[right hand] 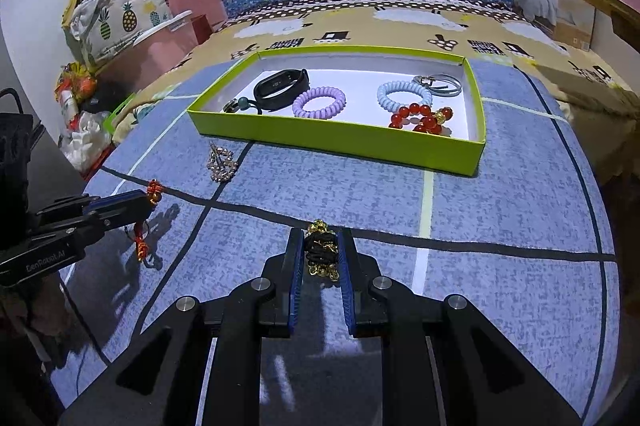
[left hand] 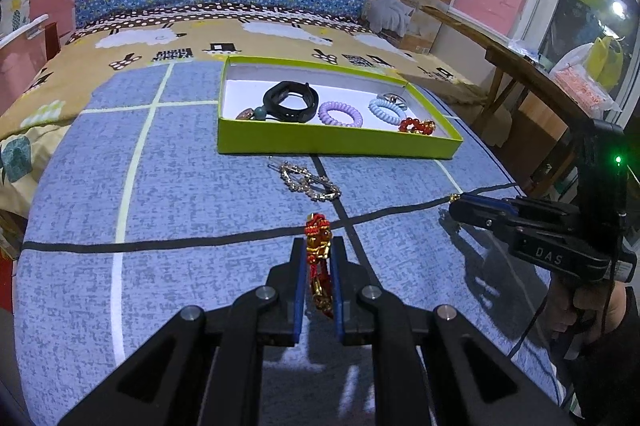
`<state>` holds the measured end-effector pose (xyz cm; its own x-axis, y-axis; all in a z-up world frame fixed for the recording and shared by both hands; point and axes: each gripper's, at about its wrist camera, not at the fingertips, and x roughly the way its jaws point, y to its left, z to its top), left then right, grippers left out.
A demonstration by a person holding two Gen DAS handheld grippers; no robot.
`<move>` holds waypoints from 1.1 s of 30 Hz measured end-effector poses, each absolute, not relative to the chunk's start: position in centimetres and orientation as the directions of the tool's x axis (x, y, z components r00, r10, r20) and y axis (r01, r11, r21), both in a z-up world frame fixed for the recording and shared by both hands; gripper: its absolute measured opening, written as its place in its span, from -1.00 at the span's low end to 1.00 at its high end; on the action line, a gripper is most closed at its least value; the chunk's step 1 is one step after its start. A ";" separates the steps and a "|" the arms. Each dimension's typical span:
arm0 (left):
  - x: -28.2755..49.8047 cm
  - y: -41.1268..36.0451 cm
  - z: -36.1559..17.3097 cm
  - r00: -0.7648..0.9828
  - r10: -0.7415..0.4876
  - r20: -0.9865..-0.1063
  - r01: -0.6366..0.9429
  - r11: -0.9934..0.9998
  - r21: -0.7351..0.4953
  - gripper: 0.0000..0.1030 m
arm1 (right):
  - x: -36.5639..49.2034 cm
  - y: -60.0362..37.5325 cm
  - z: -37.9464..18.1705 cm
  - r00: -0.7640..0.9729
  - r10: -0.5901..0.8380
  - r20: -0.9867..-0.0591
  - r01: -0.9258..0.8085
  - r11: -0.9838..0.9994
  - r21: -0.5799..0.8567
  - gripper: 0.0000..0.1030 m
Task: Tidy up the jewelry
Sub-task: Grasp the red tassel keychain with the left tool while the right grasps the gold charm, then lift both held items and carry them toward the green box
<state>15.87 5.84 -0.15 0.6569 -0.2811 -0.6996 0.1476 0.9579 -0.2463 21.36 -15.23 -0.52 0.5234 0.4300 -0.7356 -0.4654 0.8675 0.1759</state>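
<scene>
Left gripper (left hand: 318, 246) clamped on red-gold knotted charm (left hand: 318, 258); right gripper (right hand: 320, 246) clamped on black-gold beaded piece (right hand: 320, 252). Both held above the blue mat (right hand: 320, 186) near its front edge. Green tray (right hand: 340, 140) sits at the mat's far edge, rhinestone clip (right hand: 221, 162) just before its near wall.

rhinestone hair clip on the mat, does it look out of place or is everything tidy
Yes: the rhinestone hair clip lies loose on the blue mat just in front of the green tray, the only piece neither in the tray nor held in tongs.
</scene>
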 end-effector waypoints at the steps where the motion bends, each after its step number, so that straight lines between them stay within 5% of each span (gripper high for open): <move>1: 15.9 5.9 -0.2 0.654 -0.283 -0.701 0.146 0.957 -0.250 -0.77 | 21.4 -15.3 -0.6 0.522 0.430 -0.736 -0.465 0.867 0.177 -0.67; 33: 15.5 7.1 0.6 0.672 -0.310 -0.673 0.151 0.946 -0.286 -0.76 | 21.3 -17.0 -0.5 0.529 0.442 -0.725 -0.443 0.872 0.208 -0.67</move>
